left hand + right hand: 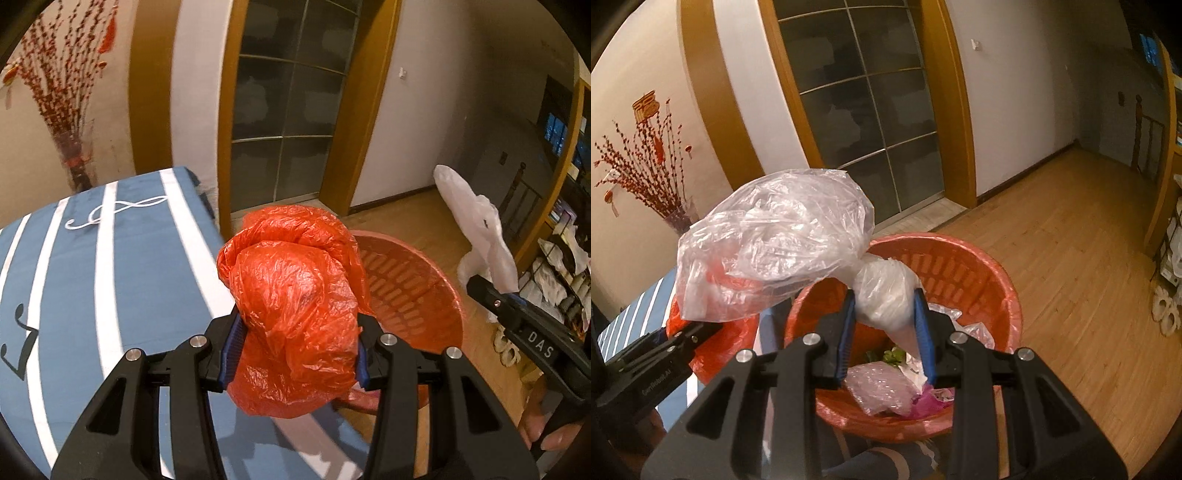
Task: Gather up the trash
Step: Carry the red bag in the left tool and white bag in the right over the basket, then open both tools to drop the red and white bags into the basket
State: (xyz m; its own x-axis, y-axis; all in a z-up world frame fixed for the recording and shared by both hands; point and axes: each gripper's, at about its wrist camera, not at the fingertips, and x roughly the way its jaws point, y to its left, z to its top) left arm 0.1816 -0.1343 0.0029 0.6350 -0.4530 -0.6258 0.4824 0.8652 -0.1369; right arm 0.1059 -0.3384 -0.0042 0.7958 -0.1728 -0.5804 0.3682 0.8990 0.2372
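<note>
My left gripper [297,343] is shut on a crumpled red plastic bag [295,291], held above the table's edge, with the red waste basket [436,295] just beyond it to the right. My right gripper [888,332] is shut on a clear plastic bag [783,243] by its twisted neck; the bag balloons up and to the left. It hangs over the red waste basket [979,273], which holds clear wrap, green scraps and a pink wrapper. The left gripper [690,332] with its red bag [713,354] shows at the lower left of the right wrist view.
A table with a blue and white striped cloth [92,280] lies to the left. Behind stand a glass-paned door [864,110], a vase of red twigs [70,147] and a wooden floor [1071,258]. Shelves with clutter [561,266] line the right wall. White slippers [1165,314] sit on the floor.
</note>
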